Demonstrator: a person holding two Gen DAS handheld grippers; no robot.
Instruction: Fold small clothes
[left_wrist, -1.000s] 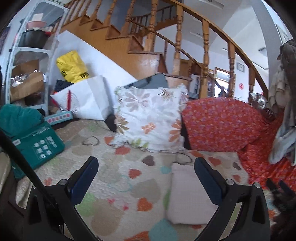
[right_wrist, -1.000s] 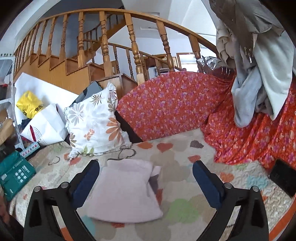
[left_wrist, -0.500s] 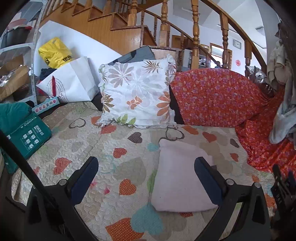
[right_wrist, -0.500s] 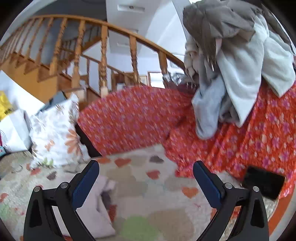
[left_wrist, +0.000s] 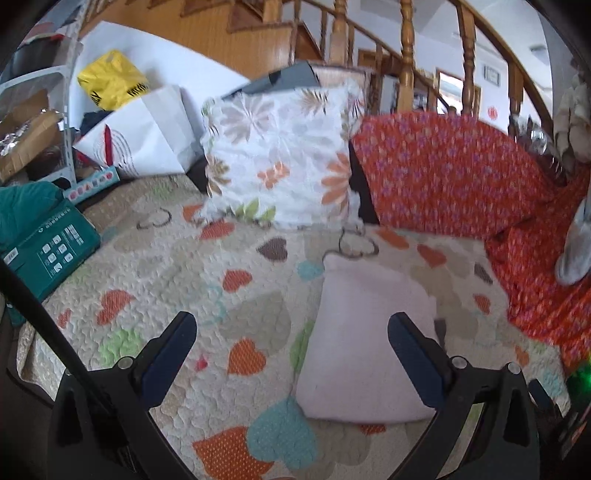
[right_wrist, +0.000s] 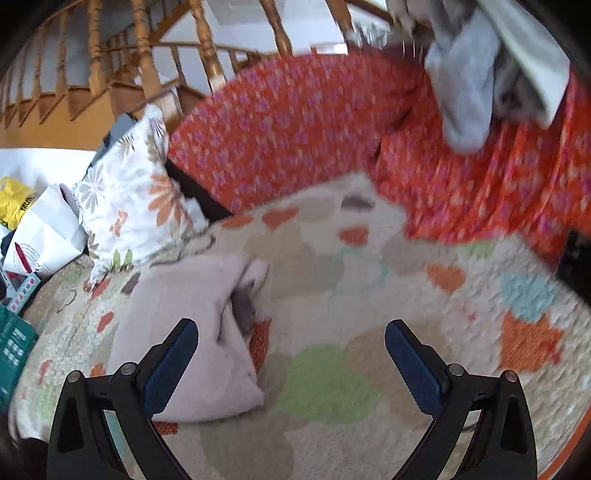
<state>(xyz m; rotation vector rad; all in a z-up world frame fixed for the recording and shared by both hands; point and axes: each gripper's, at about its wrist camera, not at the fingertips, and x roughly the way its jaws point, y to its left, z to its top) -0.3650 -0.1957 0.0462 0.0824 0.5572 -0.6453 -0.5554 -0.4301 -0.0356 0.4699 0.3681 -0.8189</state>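
Note:
A pale pink garment (left_wrist: 365, 339) lies folded in a flat rectangle on the heart-patterned quilt (left_wrist: 177, 280). In the right wrist view the same pink garment (right_wrist: 192, 332) sits at the lower left, with a grey inner layer showing at its right edge. My left gripper (left_wrist: 291, 339) is open above the quilt, its right finger over the garment's right side. My right gripper (right_wrist: 291, 347) is open too, its left finger over the garment and nothing between the fingers.
A floral cushion (left_wrist: 280, 158) leans against the sofa back beside an orange flowered cover (left_wrist: 443, 173). A green box (left_wrist: 48, 254) lies at the quilt's left edge. Grey and white clothes (right_wrist: 480, 74) hang at the upper right. White bags (left_wrist: 140, 136) and stairs stand behind.
The right wrist view has swung back down and left, bringing the pink garment back under its left finger. The left wrist view has shifted little. The garment has not moved.

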